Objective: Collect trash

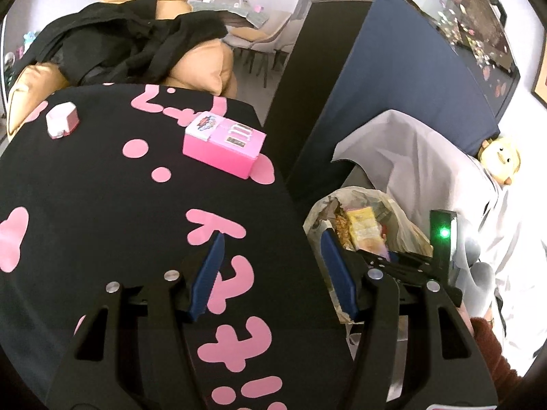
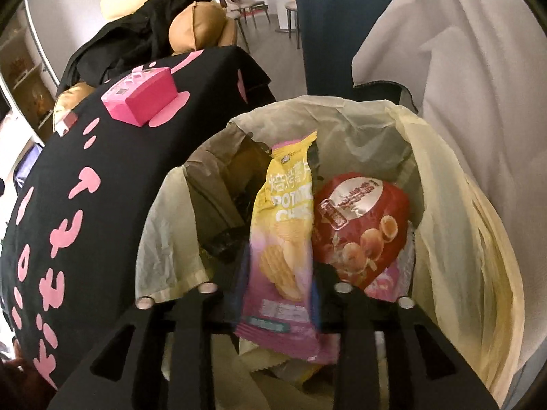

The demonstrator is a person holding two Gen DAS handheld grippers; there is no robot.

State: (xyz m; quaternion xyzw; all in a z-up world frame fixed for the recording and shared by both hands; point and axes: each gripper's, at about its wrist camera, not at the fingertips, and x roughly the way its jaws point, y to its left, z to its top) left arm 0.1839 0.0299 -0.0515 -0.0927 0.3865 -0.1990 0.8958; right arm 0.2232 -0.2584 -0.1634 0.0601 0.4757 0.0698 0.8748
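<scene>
My right gripper (image 2: pixel 278 273) pointed down into the trash bag (image 2: pixel 444 205), a pale, thin liner whose mouth stood open beside the bench (image 2: pixel 68 239). Between its fingers stood a yellow and purple potato chip packet (image 2: pixel 283 239), upright and leaning a little. The packet hid the pads, so I could not tell whether they pressed on it or had let it loose. Just to the right of it, already inside the bag, lay a red snack packet (image 2: pixel 362 229) printed with round biscuits.

My left gripper (image 1: pixel 273 273) hung over the edge of the bench with its blue fingers (image 1: pixel 212 259) released and nothing between them. The bench wore a black cloth with pink shapes. On it sat a pink box (image 1: pixel 224 148) near the far edge, and a small white and pink case (image 1: pixel 63 123) further left, well apart from the box. From the left view the bag (image 1: pixel 407 222) showed beside the bench, with the right gripper's body above it and a green light lit on it.
</scene>
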